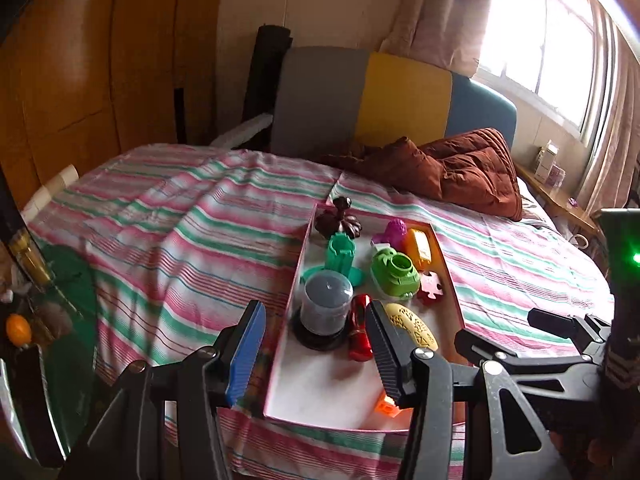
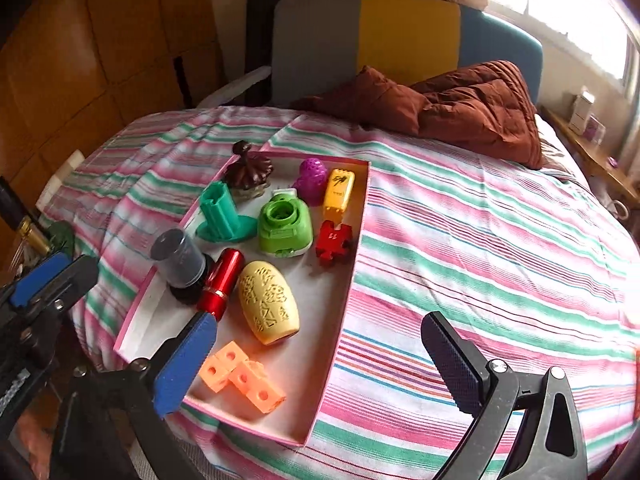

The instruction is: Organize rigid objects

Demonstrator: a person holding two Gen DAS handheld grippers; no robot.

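A shallow pink-rimmed tray (image 2: 352, 280) lies on the striped bed and holds several toys: a yellow patterned egg shape (image 2: 269, 307), a red cylinder (image 2: 221, 282), orange cubes (image 2: 240, 376), a grey capped cylinder (image 2: 179, 258), a green round piece (image 2: 283, 224), a teal stand (image 2: 220, 214), a red puzzle piece (image 2: 333, 241), an orange block (image 2: 338, 191), a purple berry (image 2: 311, 178) and a dark brown figure (image 2: 248, 170). My right gripper (image 2: 316, 356) is open and empty above the tray's near end. My left gripper (image 1: 316, 344) is open and empty over the tray's (image 1: 292, 376) near left edge.
A brown quilt (image 2: 460, 108) lies bunched at the head of the bed by the grey, yellow and blue headboard (image 2: 400, 36). A wooden wardrobe (image 1: 100, 64) stands left. A window and a side shelf (image 1: 560, 196) are at the right.
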